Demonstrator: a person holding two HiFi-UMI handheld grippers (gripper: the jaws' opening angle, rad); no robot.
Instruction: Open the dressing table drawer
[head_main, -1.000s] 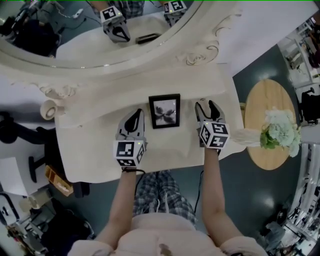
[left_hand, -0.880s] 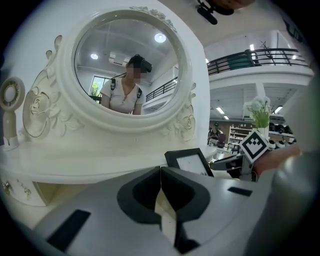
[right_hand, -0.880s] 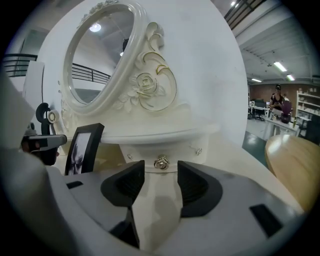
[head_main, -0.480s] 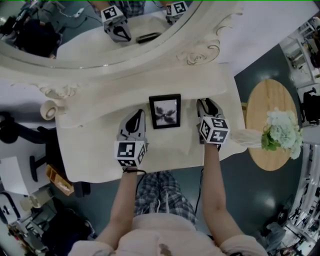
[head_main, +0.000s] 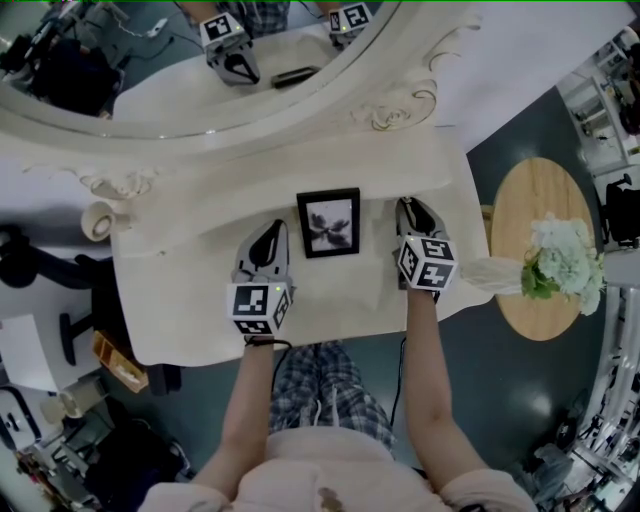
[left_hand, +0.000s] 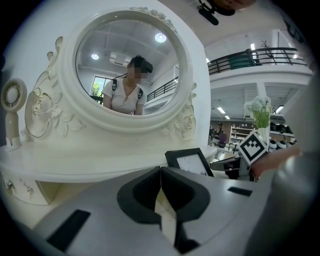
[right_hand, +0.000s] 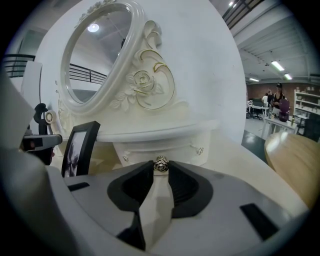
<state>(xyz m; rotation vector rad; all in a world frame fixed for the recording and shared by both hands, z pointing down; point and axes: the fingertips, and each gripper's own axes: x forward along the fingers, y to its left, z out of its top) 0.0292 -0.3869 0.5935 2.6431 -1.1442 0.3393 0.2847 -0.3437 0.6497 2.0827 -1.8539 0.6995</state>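
Observation:
The cream dressing table carries a big oval mirror on a raised shelf, with small drawers under it. In the right gripper view the right-hand drawer shows a small metal knob. My right gripper has that knob between its fingertips, and its jaws are closing with the tips against the knob's sides. In the head view the right gripper reaches to the shelf's right end. My left gripper rests shut and empty on the tabletop left of the picture frame, as the head view also shows.
A black picture frame stands on the tabletop between the two grippers. A round wooden side table with white flowers stands to the right. A small round fan or ornament sits at the table's left end.
The right gripper's jaws have narrowed from wide apart to close around the drawer knob, and it edged slightly forward. The left gripper has not moved.

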